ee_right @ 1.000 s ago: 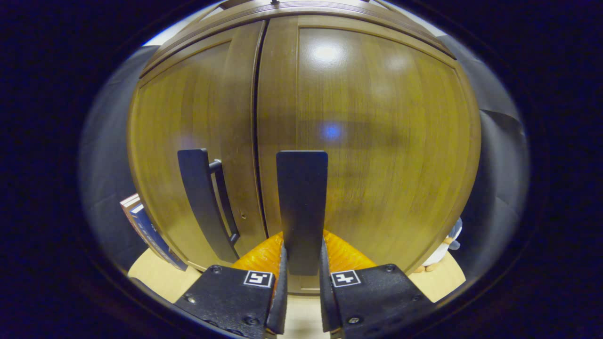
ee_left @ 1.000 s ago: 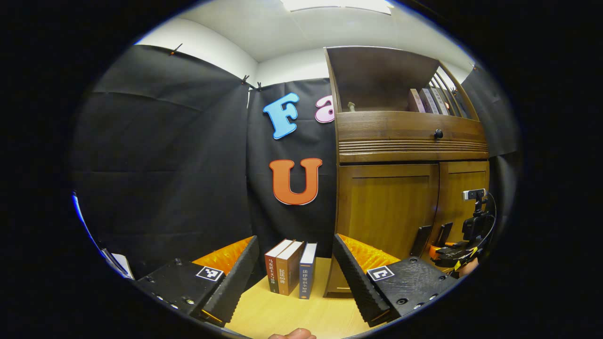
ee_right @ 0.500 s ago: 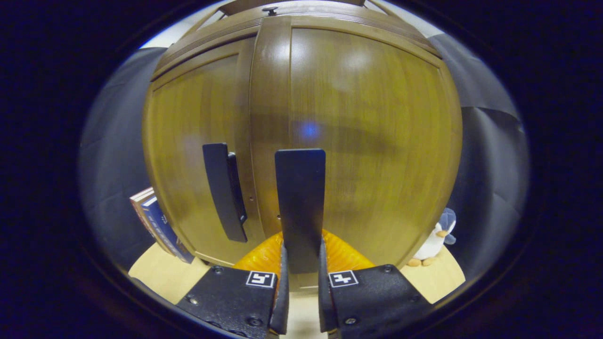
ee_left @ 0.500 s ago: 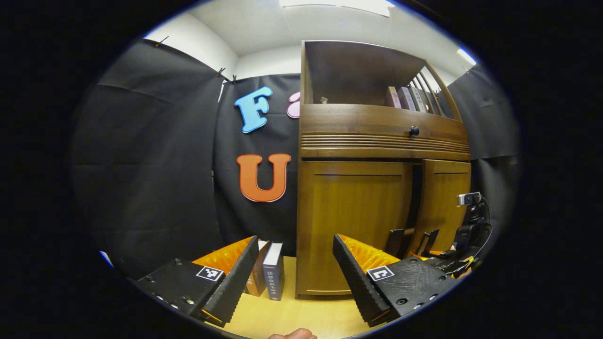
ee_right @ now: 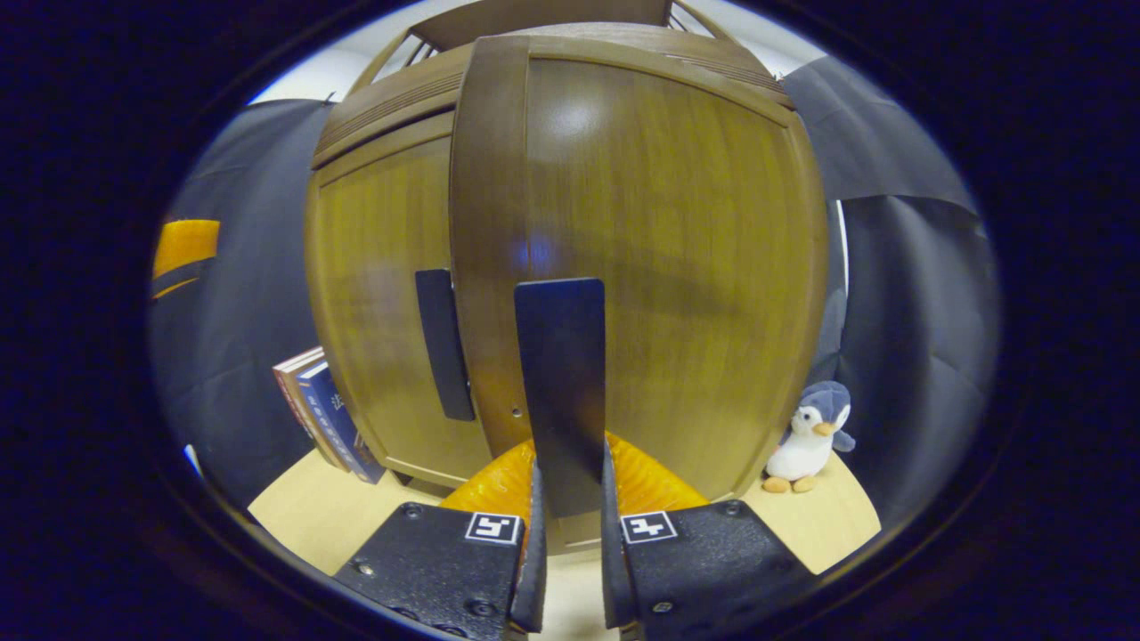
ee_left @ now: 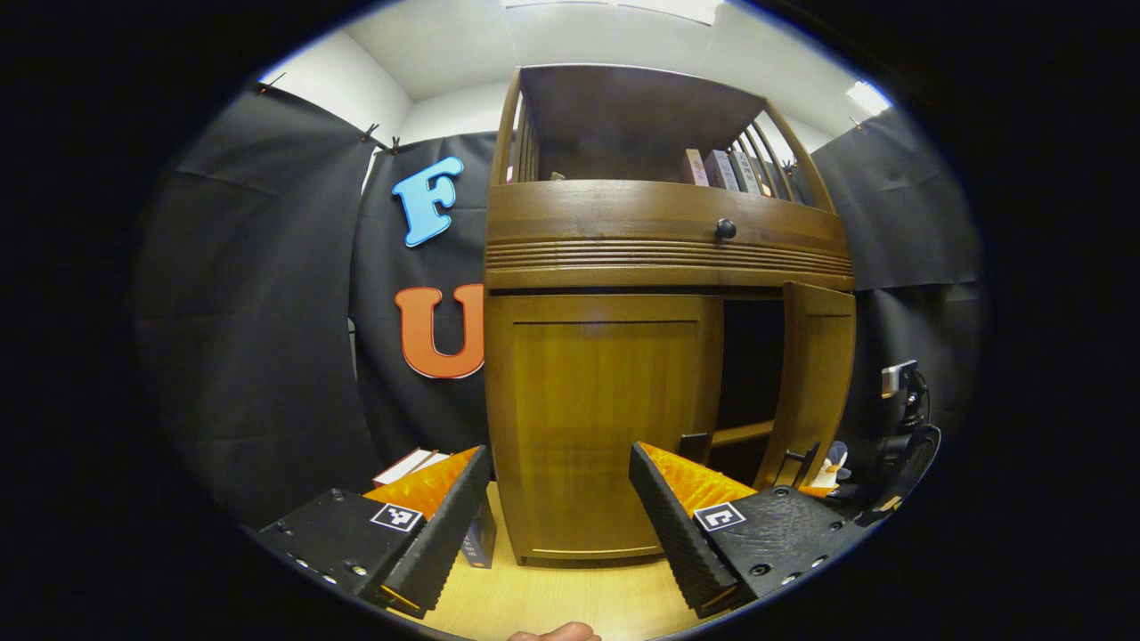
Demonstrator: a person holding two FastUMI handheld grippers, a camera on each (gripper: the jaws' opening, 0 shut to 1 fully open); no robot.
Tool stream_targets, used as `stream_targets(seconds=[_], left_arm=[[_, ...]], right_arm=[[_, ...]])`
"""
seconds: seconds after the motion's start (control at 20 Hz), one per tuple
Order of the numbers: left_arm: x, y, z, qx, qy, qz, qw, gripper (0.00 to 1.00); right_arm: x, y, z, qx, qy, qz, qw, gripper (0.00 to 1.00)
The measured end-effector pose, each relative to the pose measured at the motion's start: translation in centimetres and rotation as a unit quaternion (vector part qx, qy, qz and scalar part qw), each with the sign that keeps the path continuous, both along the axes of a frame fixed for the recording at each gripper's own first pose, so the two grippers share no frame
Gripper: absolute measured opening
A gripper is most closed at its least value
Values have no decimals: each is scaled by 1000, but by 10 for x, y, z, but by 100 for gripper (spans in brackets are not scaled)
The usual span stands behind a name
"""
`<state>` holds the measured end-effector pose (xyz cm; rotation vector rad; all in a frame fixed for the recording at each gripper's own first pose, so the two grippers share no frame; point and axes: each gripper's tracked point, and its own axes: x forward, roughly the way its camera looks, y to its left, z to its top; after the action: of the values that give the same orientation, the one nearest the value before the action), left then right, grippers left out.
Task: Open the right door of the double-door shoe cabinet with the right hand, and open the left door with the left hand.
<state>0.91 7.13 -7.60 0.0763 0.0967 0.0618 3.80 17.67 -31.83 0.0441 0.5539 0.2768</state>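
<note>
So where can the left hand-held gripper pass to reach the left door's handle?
Bare tabletop lies before the shut left door, between the books and the swung-out right door. Crowded near the left door's handle: the right hand-held gripper clamps the right door's handle alongside.

The shoe cabinet (ee_left: 614,267) is glossy brown wood with a fine vertical grain; its left door (ee_left: 606,418) glows warmer, honey-toned, ahead of the left hand-held gripper. The right door (ee_right: 659,249) is darker olive-brown and bears a black handle (ee_right: 561,383). The drawer knob (ee_left: 725,230) is black. The table (ee_right: 303,512) is pale yellow wood. Right of the right hand-held gripper, the plush penguin (ee_right: 806,438) is grey-blue and white with orange beak and feet.
</note>
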Motion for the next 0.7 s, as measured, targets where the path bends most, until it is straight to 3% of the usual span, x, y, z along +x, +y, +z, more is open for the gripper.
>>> stream_targets(seconds=[0.7], left_arm=[[46,-77,-15,14,28,-46,998,95]], right_arm=[[-60,-67,15,13,-15,9,1000,26]])
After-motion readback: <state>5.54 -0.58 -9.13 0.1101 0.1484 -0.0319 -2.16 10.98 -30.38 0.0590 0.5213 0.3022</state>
